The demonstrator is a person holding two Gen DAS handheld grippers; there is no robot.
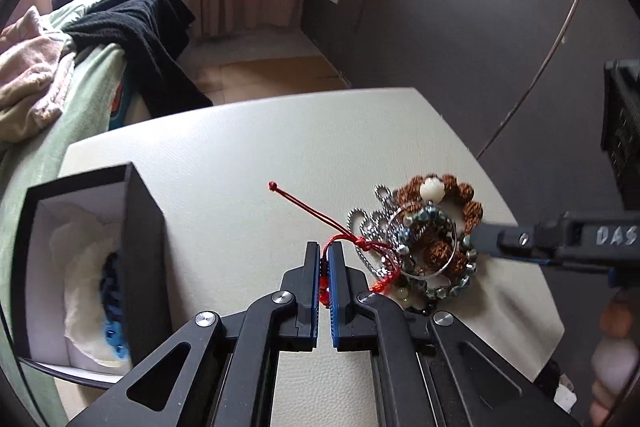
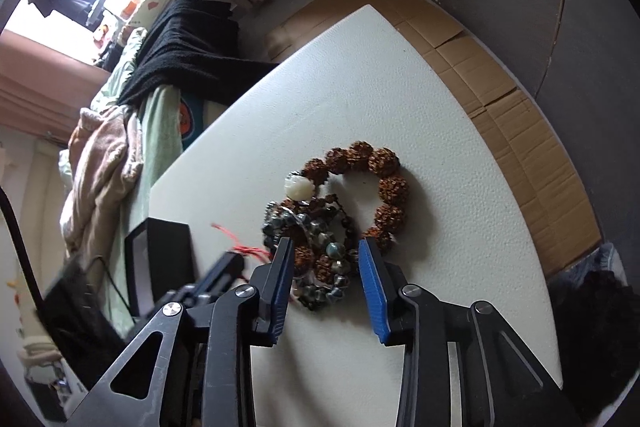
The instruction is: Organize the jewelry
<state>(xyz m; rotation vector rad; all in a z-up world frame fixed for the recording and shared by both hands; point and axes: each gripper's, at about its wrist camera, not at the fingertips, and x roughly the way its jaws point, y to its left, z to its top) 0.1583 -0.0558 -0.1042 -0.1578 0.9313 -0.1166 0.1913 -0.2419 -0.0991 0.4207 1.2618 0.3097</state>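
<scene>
A tangled pile of jewelry lies on the white table (image 1: 280, 147). It holds a brown seed-bead bracelet (image 2: 390, 183) with one white bead (image 1: 431, 188), a grey-green bead bracelet (image 2: 332, 251), a silver chain (image 1: 360, 223) and a thin silver bangle (image 1: 440, 267). My left gripper (image 1: 324, 247) is shut on the red cord bracelet (image 1: 324, 287), whose tails (image 1: 304, 207) trail away from the pile. My right gripper (image 2: 326, 247) straddles the near side of the pile, with beads between its blue pads and a small gap at the right one. One of its fingers (image 1: 490, 241) reaches the pile's right edge.
An open black box (image 1: 140, 227) with white lining and a blue chain (image 1: 114, 307) inside stands at the table's left. A bed with a black garment (image 1: 152, 39) and pink clothes borders the table. A black crate (image 1: 624, 131) sits at the right; cardboard (image 2: 520, 131) covers the floor.
</scene>
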